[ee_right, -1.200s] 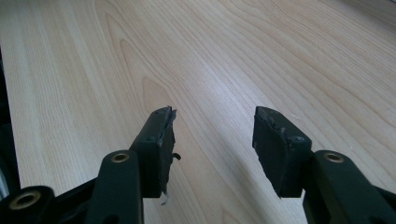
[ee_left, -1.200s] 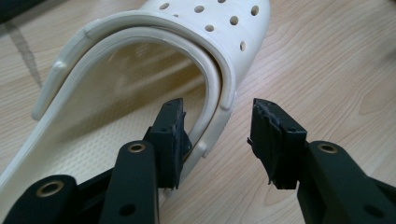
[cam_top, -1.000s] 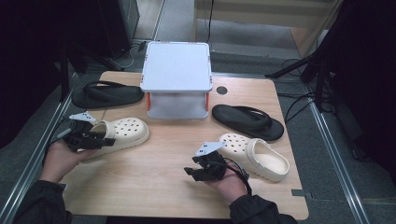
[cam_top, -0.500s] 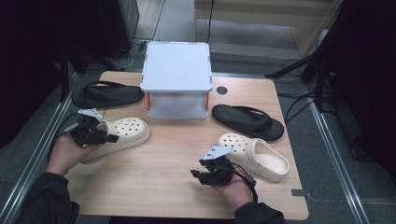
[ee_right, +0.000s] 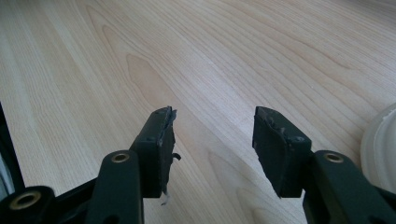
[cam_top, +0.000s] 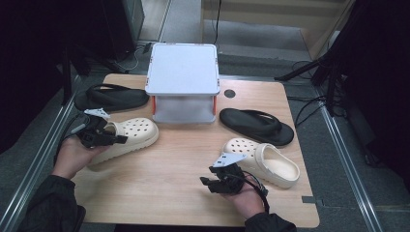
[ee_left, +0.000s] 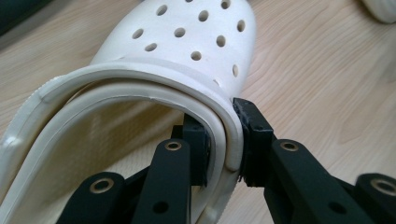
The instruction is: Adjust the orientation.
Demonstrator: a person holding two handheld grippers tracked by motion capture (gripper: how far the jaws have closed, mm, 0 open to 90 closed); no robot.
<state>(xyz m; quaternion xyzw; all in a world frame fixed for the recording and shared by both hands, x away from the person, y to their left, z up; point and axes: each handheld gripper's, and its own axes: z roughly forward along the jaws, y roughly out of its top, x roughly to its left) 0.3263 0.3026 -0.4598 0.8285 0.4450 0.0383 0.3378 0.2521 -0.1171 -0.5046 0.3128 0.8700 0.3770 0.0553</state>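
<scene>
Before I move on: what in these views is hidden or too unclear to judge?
- Box contents: high view, lid covers them.
- Left clog heel: left gripper view, cut off by the edge.
- Right clog: right gripper view, a sliver at the edge.
- Left gripper grip: high view, too small.

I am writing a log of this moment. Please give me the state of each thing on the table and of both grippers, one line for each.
Left gripper: shut on the left clog's rim.
Right gripper: open, holding nothing, over bare wood.
Left clog: upright, gripped at its side wall.
Right clog: upright, free.
Left flip-flop: flat, untouched.
Right flip-flop: flat, untouched.
Storage box: lid on.
</scene>
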